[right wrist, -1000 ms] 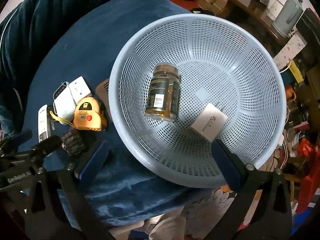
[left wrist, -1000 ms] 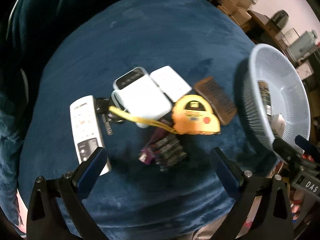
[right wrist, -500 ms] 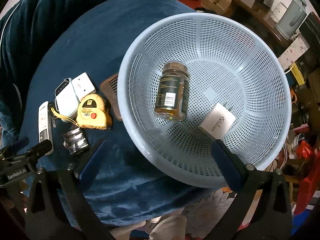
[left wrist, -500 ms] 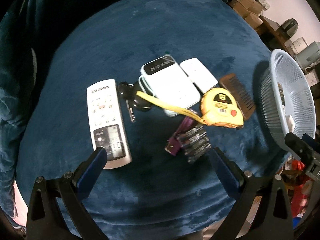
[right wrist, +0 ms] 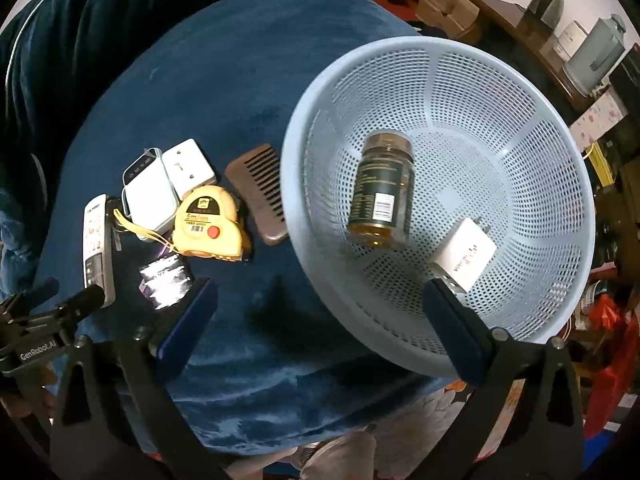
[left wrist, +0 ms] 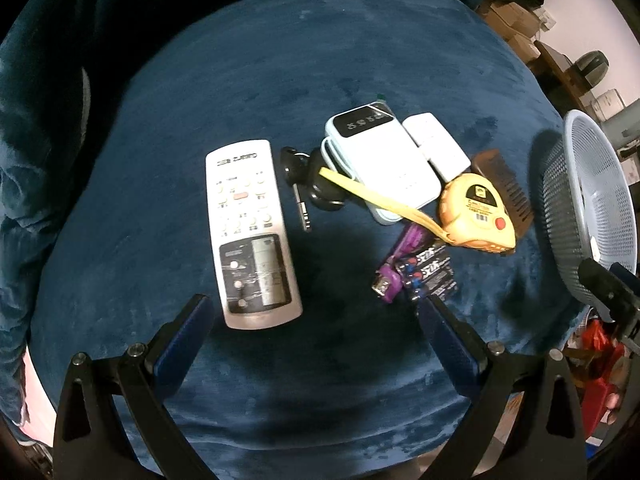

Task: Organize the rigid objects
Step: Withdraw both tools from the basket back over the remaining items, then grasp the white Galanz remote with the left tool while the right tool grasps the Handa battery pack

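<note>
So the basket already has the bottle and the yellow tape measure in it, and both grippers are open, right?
Not quite. The basket holds the bottle and a white charger, as the right wrist view shows. The yellow tape measure lies outside on the blue cloth, beside the comb. The left gripper and right gripper are indeed both open.

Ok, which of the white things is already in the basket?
The white charger block, lying in the blue basket beside the amber bottle. The remote, power bank and white box lie outside on the blue cushion.
</note>
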Available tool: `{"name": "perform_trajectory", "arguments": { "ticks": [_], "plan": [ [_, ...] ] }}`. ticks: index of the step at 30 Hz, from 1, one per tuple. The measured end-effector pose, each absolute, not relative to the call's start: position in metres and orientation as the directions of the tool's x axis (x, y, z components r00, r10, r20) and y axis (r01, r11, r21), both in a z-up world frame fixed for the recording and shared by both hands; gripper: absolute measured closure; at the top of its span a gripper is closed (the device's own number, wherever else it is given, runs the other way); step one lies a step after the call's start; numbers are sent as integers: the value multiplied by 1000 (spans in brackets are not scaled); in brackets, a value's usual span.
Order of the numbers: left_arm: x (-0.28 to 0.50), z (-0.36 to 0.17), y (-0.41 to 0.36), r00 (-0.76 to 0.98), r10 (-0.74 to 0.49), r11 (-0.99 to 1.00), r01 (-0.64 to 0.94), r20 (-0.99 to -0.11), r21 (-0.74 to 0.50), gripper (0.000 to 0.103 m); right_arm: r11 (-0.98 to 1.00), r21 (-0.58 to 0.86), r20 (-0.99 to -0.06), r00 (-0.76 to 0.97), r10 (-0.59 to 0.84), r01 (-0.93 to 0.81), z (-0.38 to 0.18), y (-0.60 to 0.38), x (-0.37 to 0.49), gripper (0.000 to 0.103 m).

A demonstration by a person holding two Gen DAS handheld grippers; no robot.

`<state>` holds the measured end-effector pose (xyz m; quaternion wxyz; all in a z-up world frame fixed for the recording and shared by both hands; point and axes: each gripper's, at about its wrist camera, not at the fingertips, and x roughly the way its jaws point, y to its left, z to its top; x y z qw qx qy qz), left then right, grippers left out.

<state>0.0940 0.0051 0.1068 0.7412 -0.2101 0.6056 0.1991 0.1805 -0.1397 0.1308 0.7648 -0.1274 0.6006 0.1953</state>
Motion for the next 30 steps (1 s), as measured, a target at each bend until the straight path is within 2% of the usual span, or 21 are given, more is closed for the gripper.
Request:
{"name": "perform_trajectory", "arguments": {
  "ticks": [22,28,29,30],
  "plan": [
    [55,92,52,175,48,755,-651,-983,-79,1,770,12,-952,228,204,-638,129,-58,150,0],
    [39,86,64,160,52,732,-678,-986,-71,1,712,111,-971,77,226,-694,102,-35,136,2],
    [36,86,66,158,51,727,-683,-986,-71,1,713,154,-974,16,225,-684,91,-34,137,6],
    [33,86,68,158,50,724,-686,-986,-73,1,717,181,-974,-24,223,-673,82,-33,139,16]
  ]
}}
